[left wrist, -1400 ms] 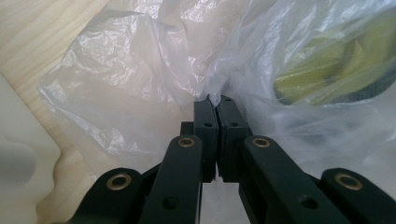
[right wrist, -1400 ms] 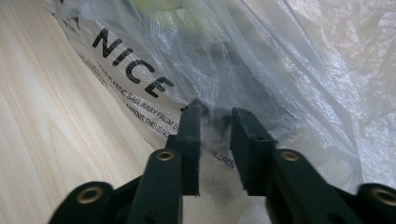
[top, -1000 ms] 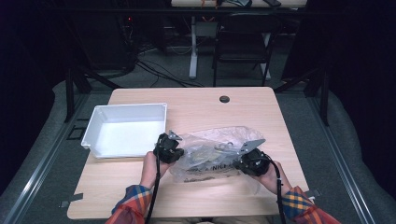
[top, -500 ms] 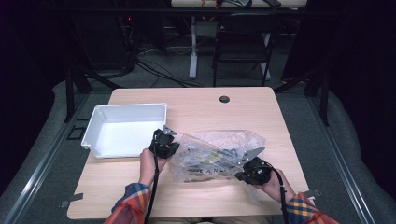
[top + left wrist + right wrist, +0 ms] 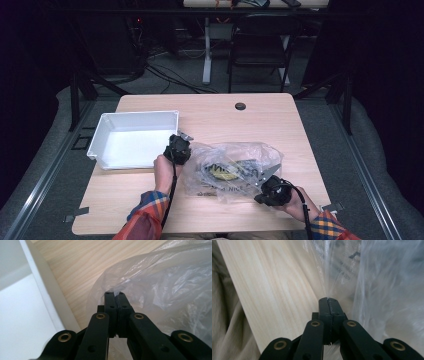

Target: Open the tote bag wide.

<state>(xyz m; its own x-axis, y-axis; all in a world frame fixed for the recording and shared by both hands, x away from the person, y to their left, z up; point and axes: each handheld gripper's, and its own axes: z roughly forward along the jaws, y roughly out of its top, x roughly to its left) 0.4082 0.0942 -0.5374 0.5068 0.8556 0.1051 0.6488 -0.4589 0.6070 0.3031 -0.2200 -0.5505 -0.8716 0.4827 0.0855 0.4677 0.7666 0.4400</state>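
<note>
Tongs first: your left tongs [image 5: 114, 295] are pressed together on a fold of the clear plastic bag [image 5: 232, 170] at its left edge, just beside the white tray [image 5: 131, 120], and your right tongs [image 5: 328, 300] pinch the bag's film at its near right corner. Since a second ago your left hand has carried its edge up toward the tray while your right has drawn back toward you, so the bag now lies stretched slantwise on the counter [image 5: 260, 115]. That suggests you are pulling the mouth open. Count one bag, with dark, partly yellow contents I cannot make out, one tray, two tongs.
</note>
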